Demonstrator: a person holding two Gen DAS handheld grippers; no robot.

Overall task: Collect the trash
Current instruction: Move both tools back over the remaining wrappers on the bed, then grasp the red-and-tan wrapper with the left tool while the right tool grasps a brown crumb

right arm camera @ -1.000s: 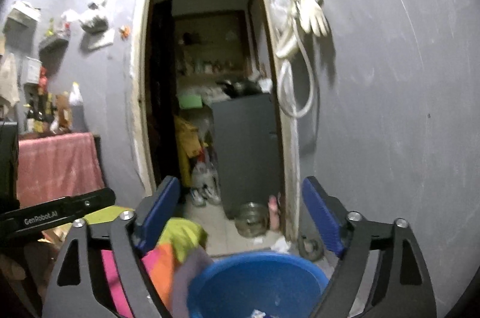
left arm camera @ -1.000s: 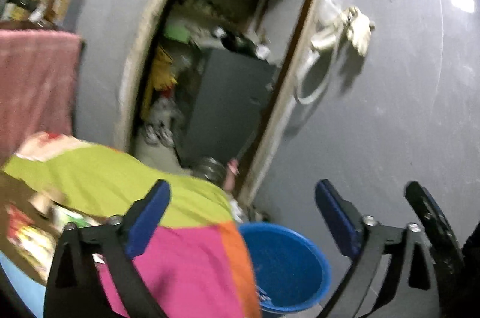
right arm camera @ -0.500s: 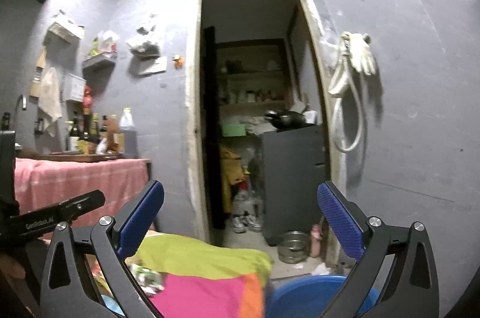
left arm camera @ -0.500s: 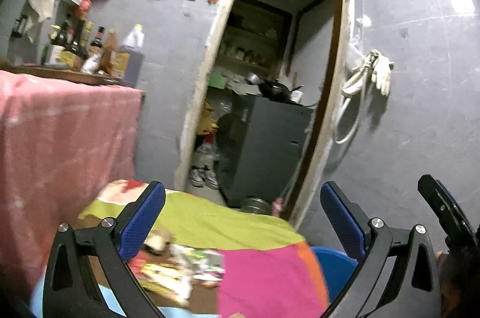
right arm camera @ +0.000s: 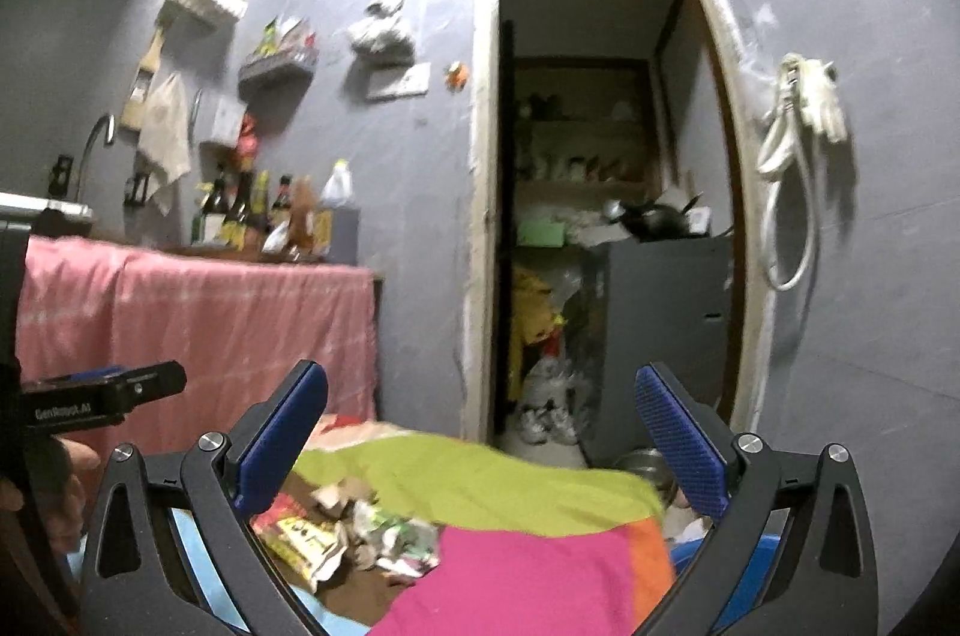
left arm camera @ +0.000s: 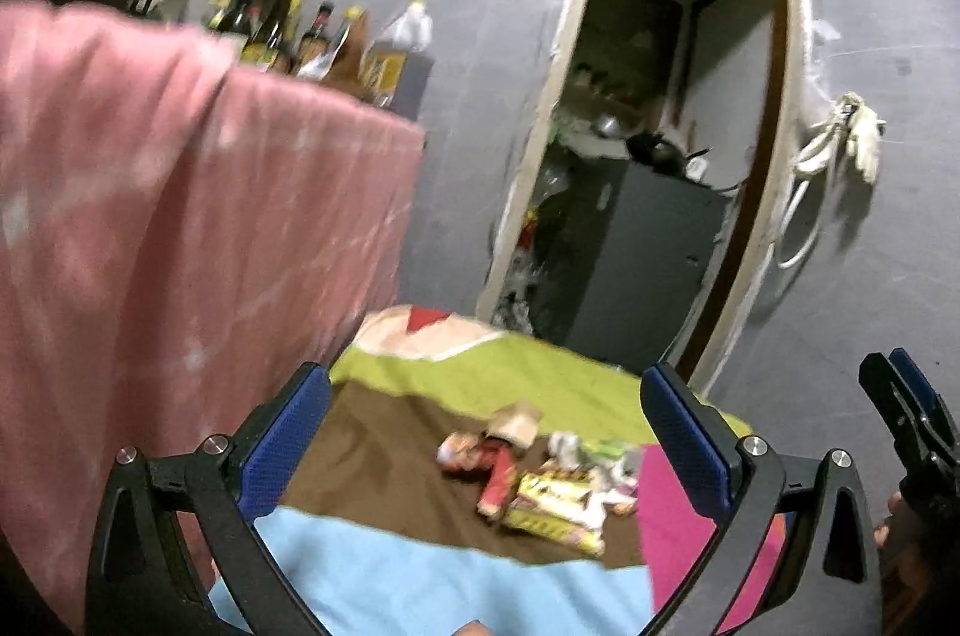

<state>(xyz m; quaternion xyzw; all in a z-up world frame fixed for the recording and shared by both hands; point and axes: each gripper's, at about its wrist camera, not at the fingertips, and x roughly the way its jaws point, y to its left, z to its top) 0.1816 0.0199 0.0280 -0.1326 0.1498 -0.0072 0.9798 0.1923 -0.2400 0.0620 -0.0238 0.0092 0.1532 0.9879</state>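
A pile of trash (left arm camera: 534, 480), wrappers and crumpled paper, lies on a table with a multicoloured cloth (left arm camera: 420, 570). It also shows in the right wrist view (right arm camera: 354, 534). My left gripper (left arm camera: 480, 432) is open and empty above the brown patch, left of the pile. My right gripper (right arm camera: 480, 432) is open and empty above the green and pink patches, right of the pile. A blue bucket (right arm camera: 750, 576) shows low right behind the right finger.
A counter with a pink cloth (left arm camera: 180, 228) and several bottles (right arm camera: 258, 210) stands on the left. A doorway (right arm camera: 600, 216) with a dark cabinet (left arm camera: 636, 270) lies ahead. A hose and gloves (right arm camera: 798, 144) hang on the right wall.
Both grippers have swung left and up, away from the blue bucket. The trash pile has come into view between the fingers. Both stay open.
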